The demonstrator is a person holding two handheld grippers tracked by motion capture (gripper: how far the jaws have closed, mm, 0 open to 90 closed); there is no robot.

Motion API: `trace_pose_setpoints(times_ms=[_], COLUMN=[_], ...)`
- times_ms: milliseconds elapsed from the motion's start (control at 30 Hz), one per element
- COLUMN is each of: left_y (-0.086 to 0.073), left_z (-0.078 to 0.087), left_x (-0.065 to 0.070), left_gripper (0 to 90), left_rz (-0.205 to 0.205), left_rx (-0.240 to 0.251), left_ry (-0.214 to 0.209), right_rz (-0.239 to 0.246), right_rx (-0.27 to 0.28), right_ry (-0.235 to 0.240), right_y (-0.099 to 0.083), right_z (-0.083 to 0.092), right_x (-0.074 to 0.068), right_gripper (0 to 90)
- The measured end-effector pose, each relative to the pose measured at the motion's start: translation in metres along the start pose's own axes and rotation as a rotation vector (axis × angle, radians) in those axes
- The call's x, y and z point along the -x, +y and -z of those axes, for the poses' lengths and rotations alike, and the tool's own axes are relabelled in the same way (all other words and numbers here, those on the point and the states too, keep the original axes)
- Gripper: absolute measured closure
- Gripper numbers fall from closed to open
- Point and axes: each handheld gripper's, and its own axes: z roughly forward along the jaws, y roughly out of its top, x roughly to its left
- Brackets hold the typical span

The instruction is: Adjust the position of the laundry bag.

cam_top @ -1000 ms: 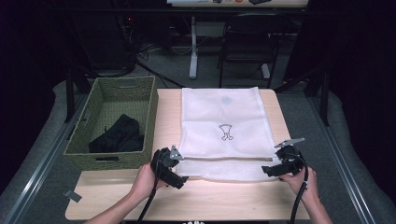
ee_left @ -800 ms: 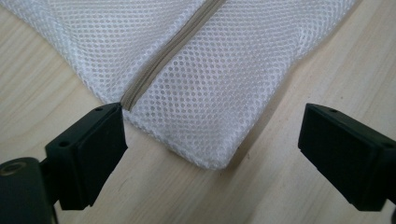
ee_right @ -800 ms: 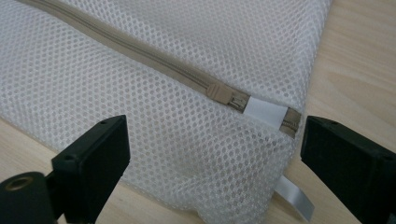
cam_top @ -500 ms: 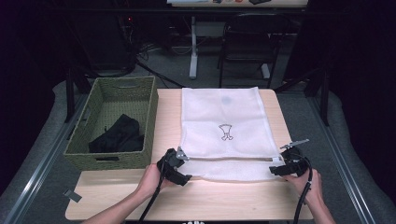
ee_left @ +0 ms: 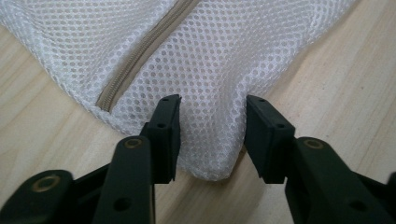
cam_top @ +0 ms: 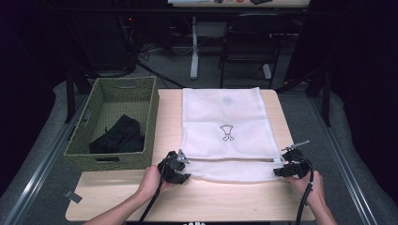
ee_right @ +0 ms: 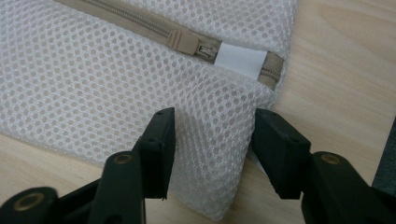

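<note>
The desk carries a white mesh laundry bag laid flat, its long axis running away from the person and its zipper crossing the near end from side to side. A woven basket holding dark clothing stands just beside the bag on the left.

The left gripper sits at the bag's near left corner and the right gripper at its near right corner, so each hand is nearest to its own corner, with the near edge stretched between them.

In the left gripper view, the corner of the mesh bulges up between the two jaws, which have just been closing and stand partly apart. They reach the fabric's sides, but a firm clamp is not evident. In the right gripper view, the right corner lies likewise between the jaws, just below the zipper pull and a white tab; these jaws have also been closing and are not yet pressed together.

Judged from this, the coming move depends on both jaws finishing their close on the two corners before any lift.
</note>
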Motion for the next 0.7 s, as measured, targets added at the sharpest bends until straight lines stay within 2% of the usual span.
trace_pose_setpoints(times_ms=[67,100,133,267,333,500,700], left_y=[-0.001,-0.001,-0.002,-0.003,-0.003,-0.006,-0.013], left_z=[0.0,0.0,0.0,0.001,0.002,0.005,0.011], left_x=[0.0,0.0,-0.001,0.0,-0.001,0.0,-0.003], left_gripper=[64.6,66.4,71.6,78.2,80.7,84.2,84.6], left_rz=[0.005,0.005,0.007,0.001,0.009,0.002,0.018], left_rx=[0.011,0.011,0.012,0.013,0.015,0.002,-0.005], left_ry=[0.01,0.01,0.004,0.027,0.015,0.015,-0.002], right_rz=[0.024,0.024,0.024,0.02,0.015,0.054,0.087], right_rx=[0.005,0.005,0.008,0.007,0.007,0.002,0.005], right_ry=[0.004,0.004,0.013,0.025,0.037,0.044,0.057], right_y=[0.0,0.0,0.001,0.0,0.0,0.001,0.002], right_z=[0.0,0.0,0.0,0.001,0.001,0.001,0.001], right_x=[-0.001,-0.001,-0.003,-0.004,-0.006,-0.014,-0.022], right_gripper=[57.3,57.3,61.8,69.9,73.9,77.1,77.9])
